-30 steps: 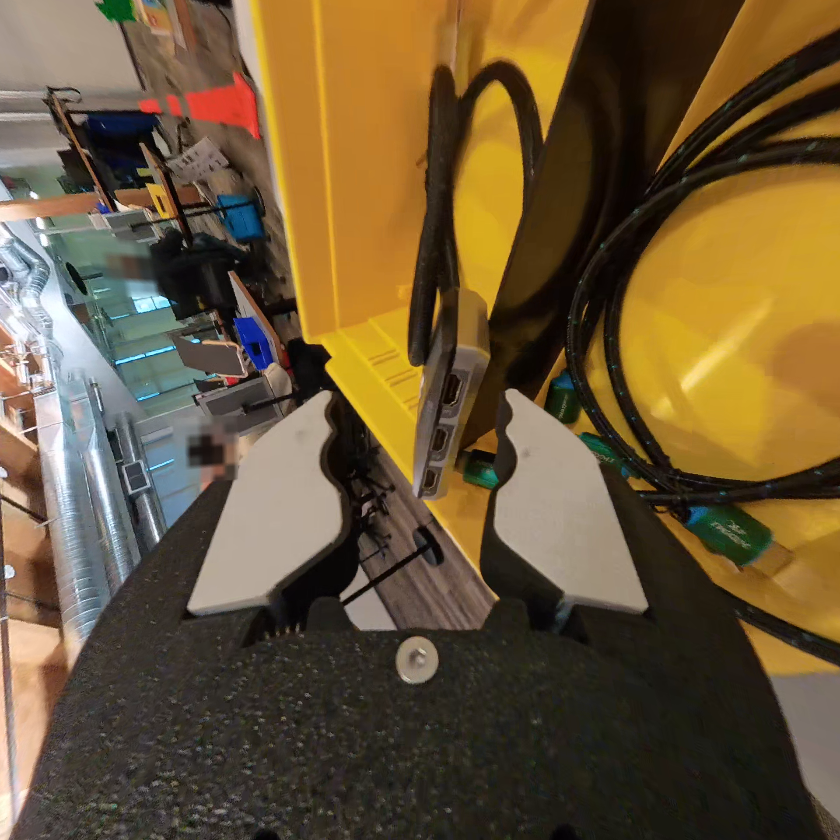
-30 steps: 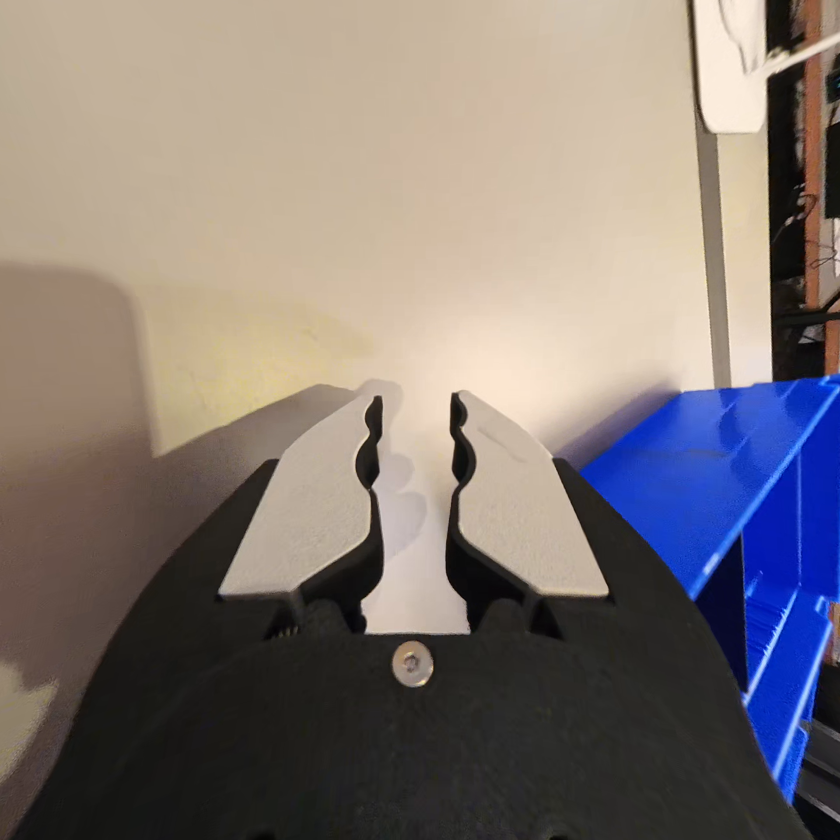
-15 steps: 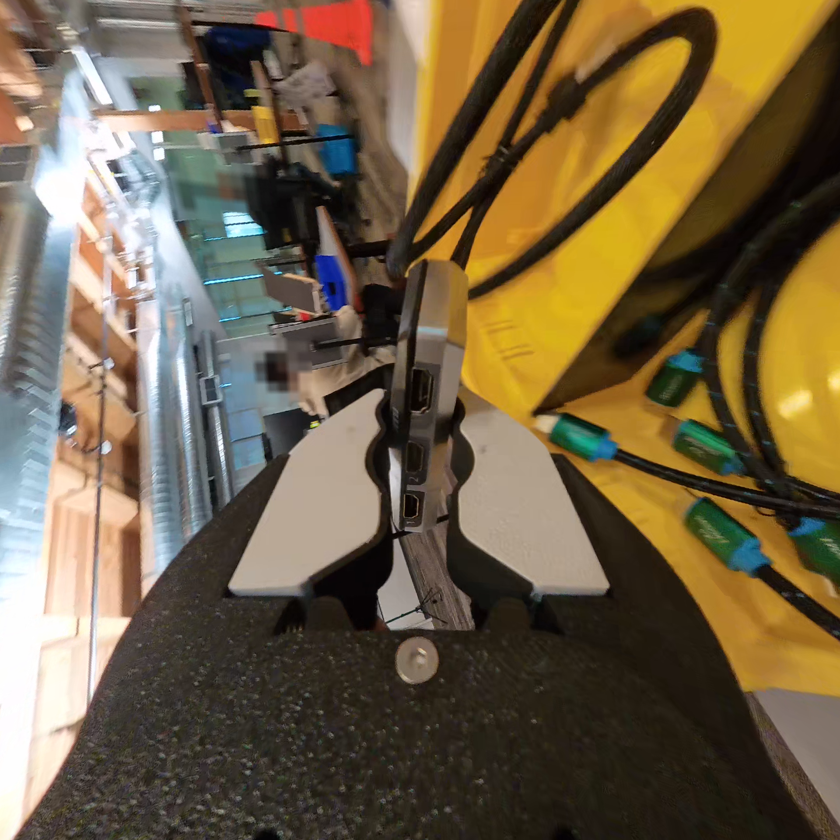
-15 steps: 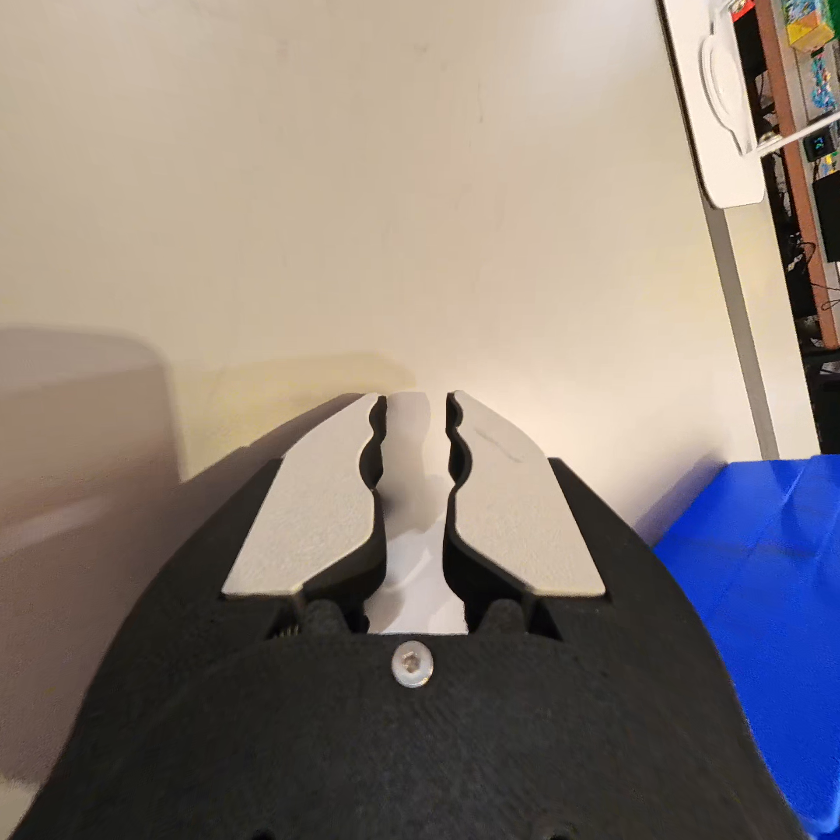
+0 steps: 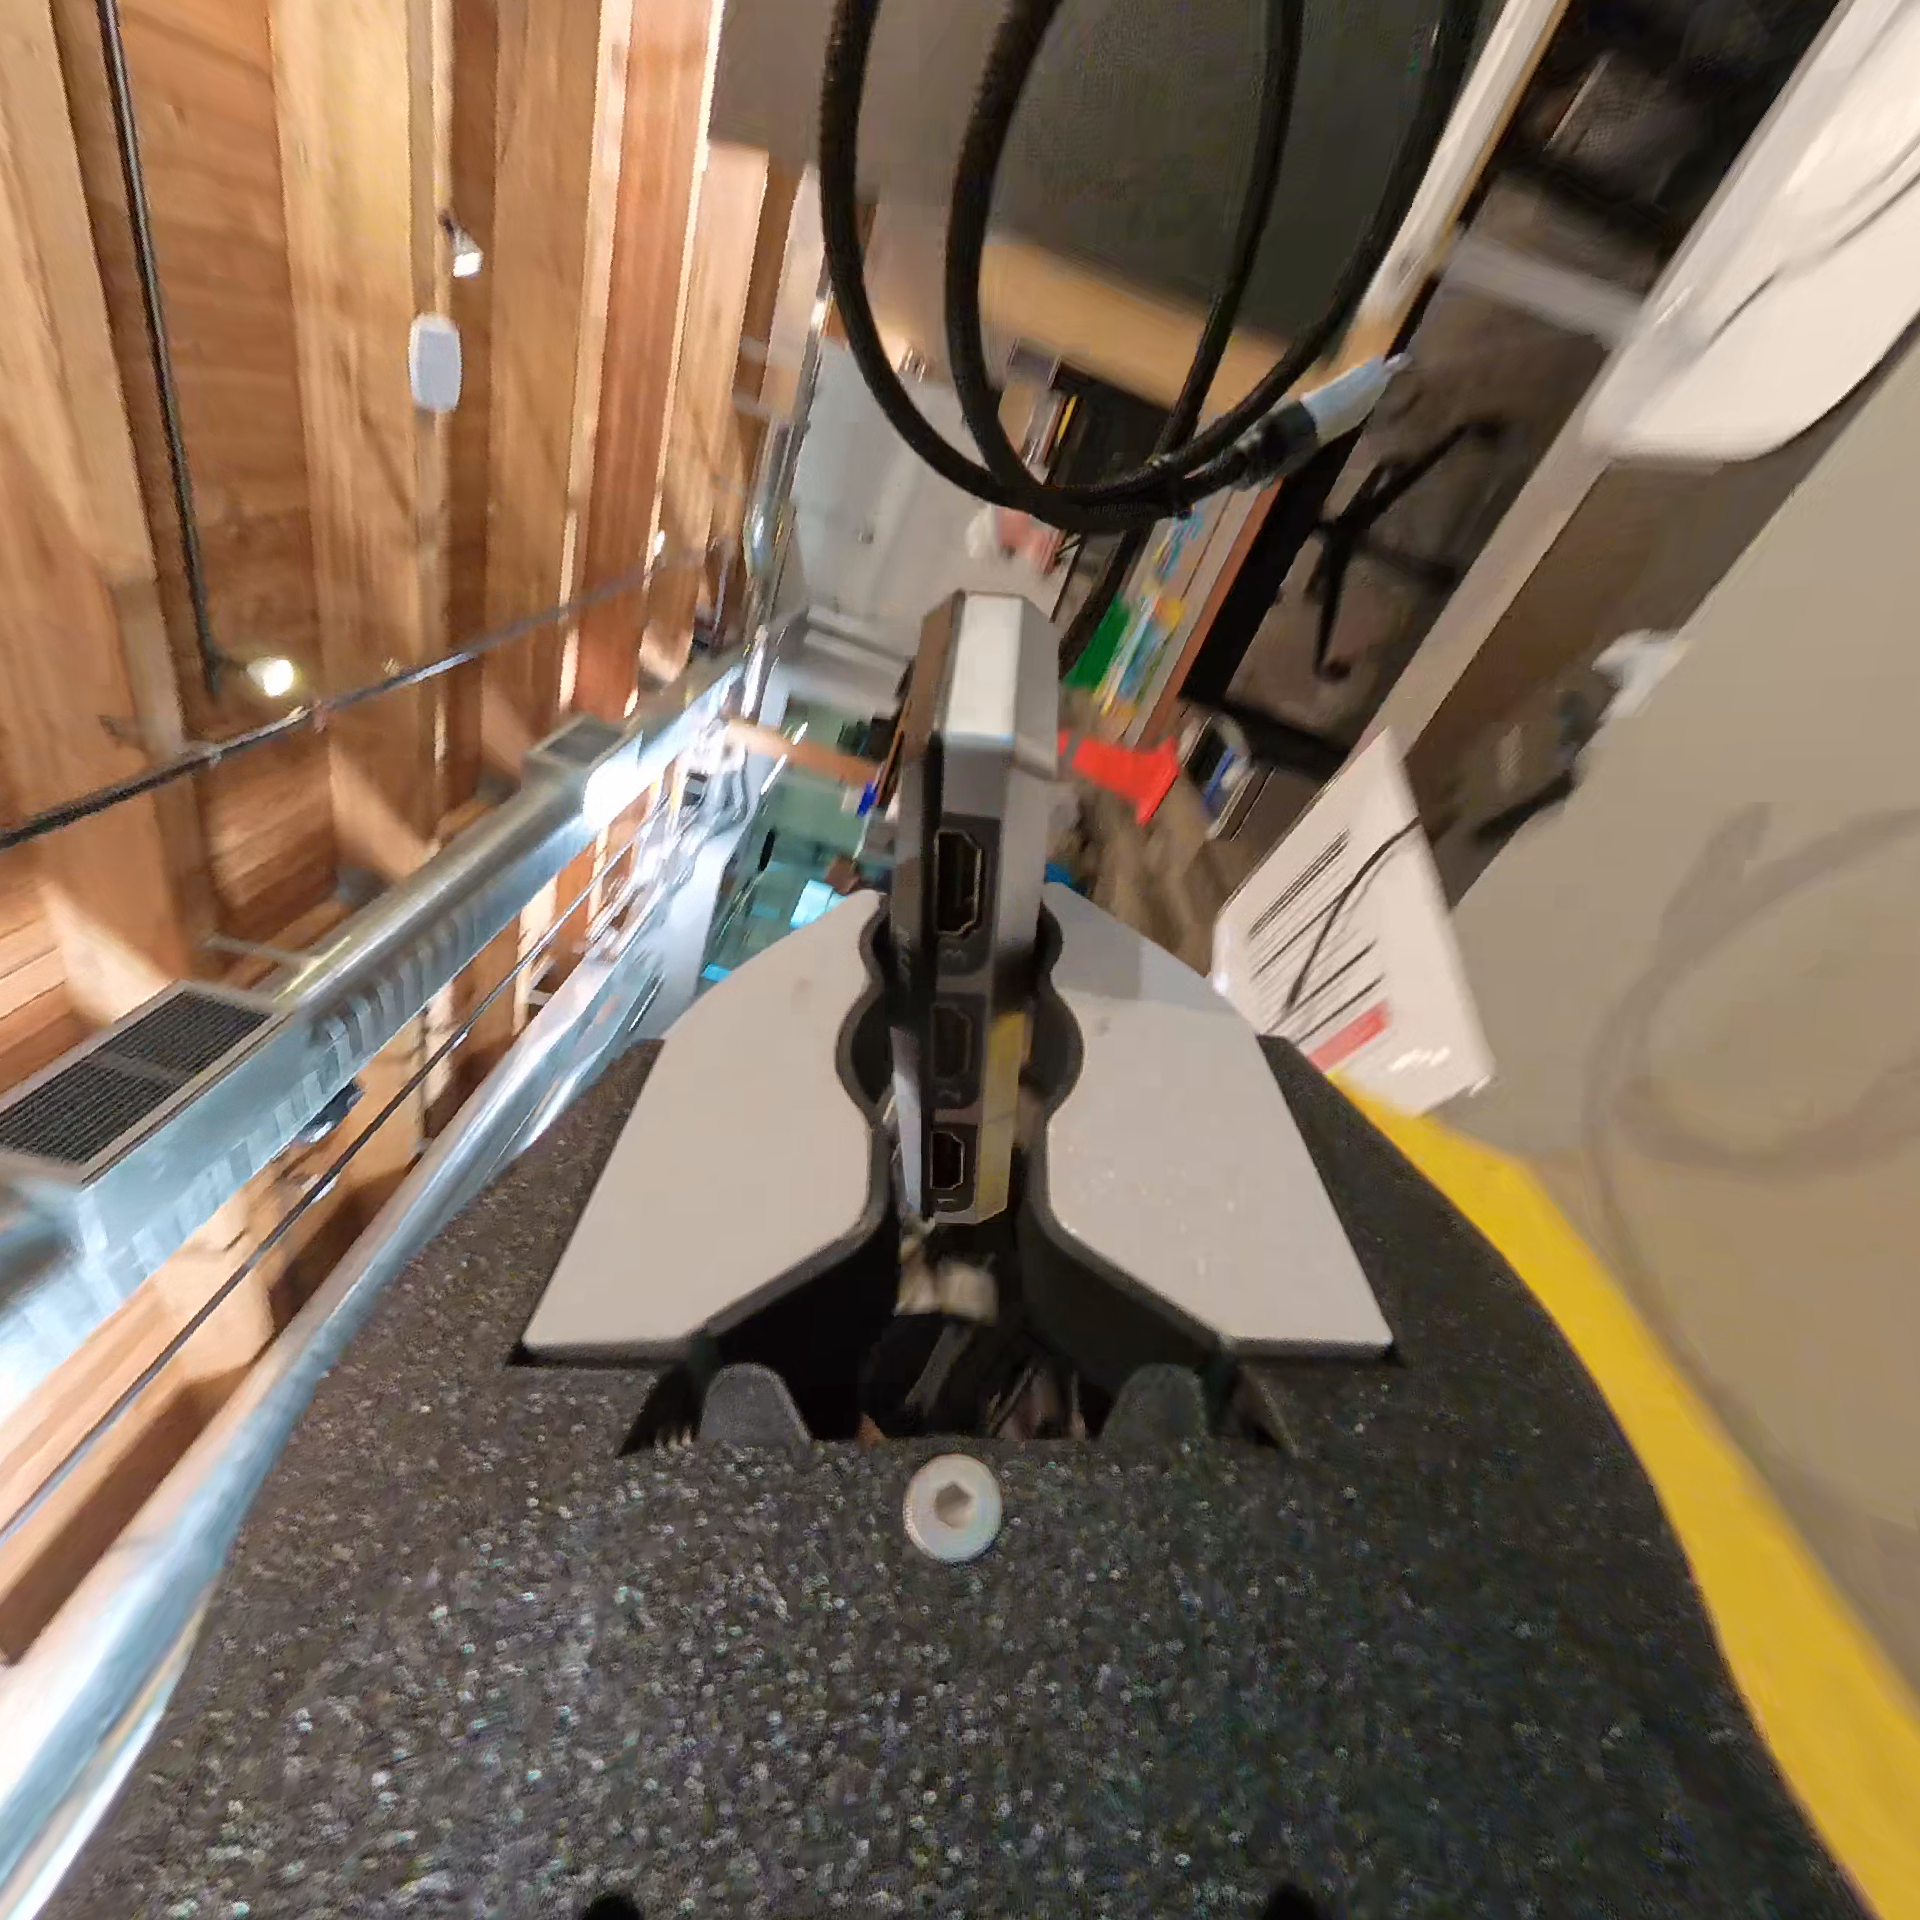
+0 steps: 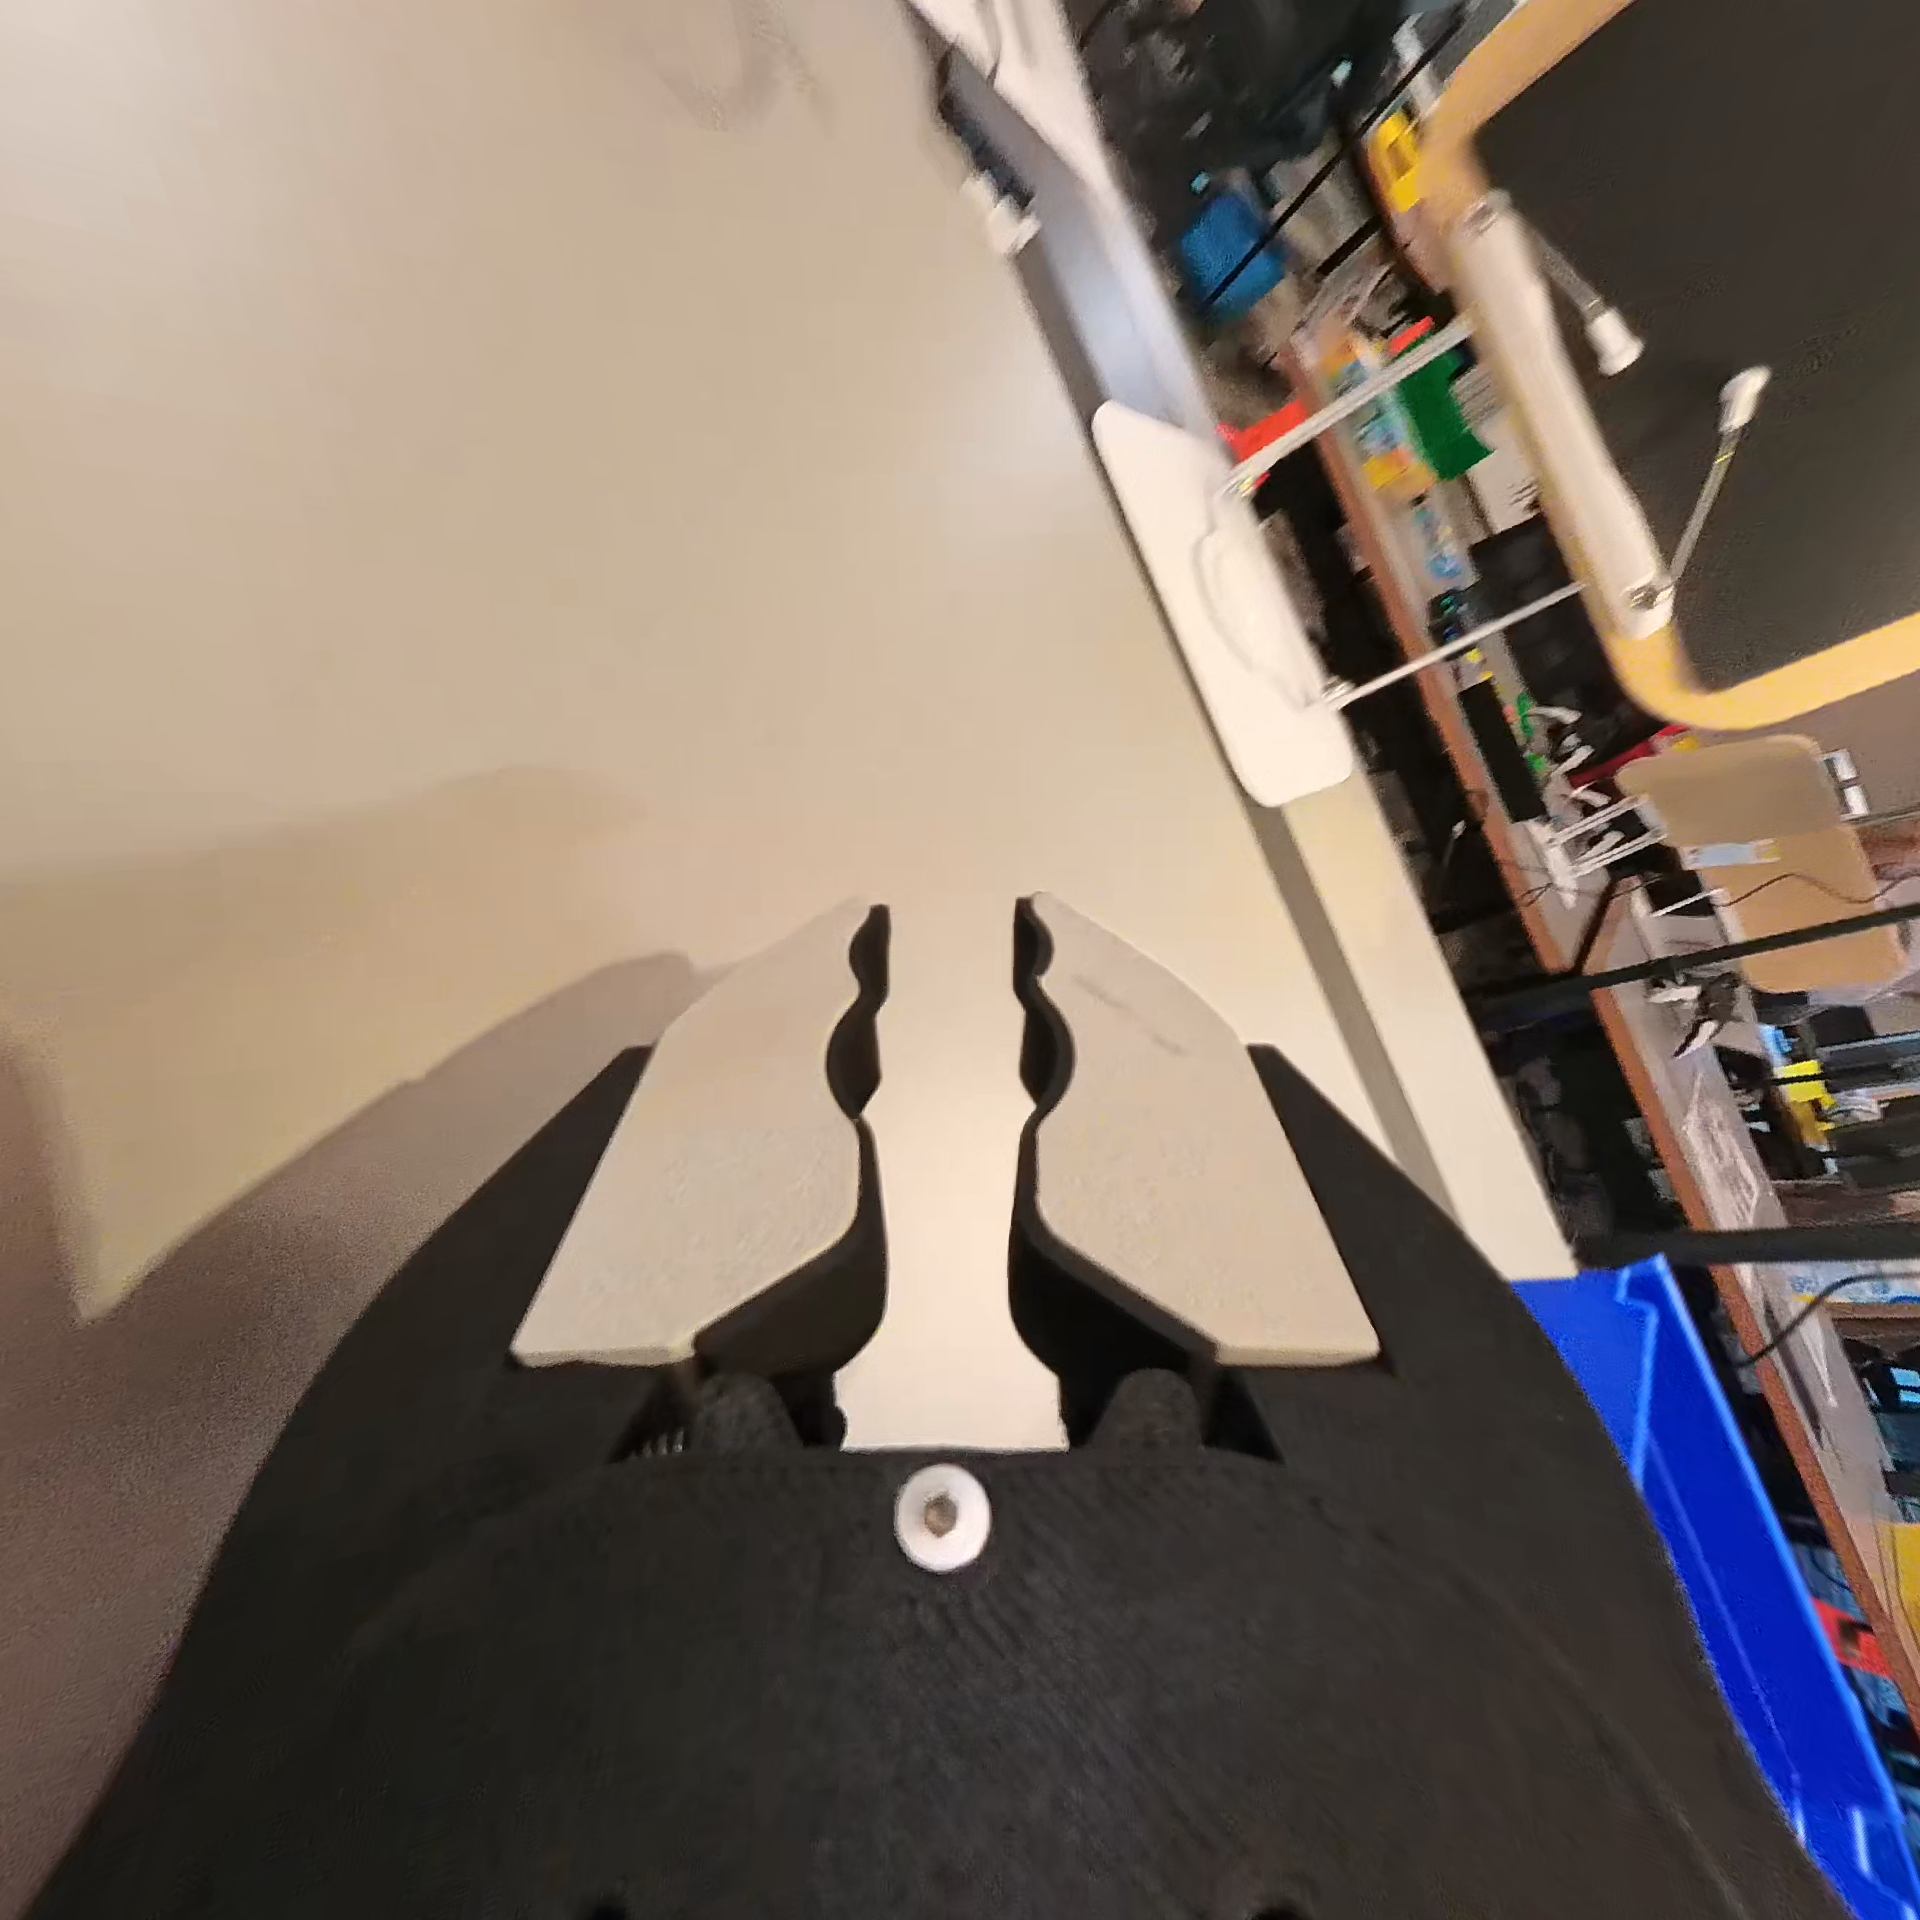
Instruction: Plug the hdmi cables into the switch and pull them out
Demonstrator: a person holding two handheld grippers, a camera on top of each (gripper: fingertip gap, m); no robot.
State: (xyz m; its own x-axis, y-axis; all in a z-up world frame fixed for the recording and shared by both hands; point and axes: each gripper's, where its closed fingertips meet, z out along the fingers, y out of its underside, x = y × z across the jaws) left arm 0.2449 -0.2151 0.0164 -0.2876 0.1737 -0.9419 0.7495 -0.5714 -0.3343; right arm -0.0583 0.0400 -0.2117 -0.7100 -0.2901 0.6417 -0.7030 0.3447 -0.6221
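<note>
The switch (image 5: 971,914) stands on its end, held tight in the left gripper (image 5: 961,1049) jaws, holes facing the camera; the right gripper (image 6: 951,1039), jaws narrow and empty, is elsewhere

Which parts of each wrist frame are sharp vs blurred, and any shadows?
Left wrist view: the left gripper and the switch it clamps are sharp; the wooden ceiling, metal duct and black braided cable smear with motion. Right wrist view: the right gripper is crisp, the shelves streak, and a soft shadow lies across the cream wall.
</note>
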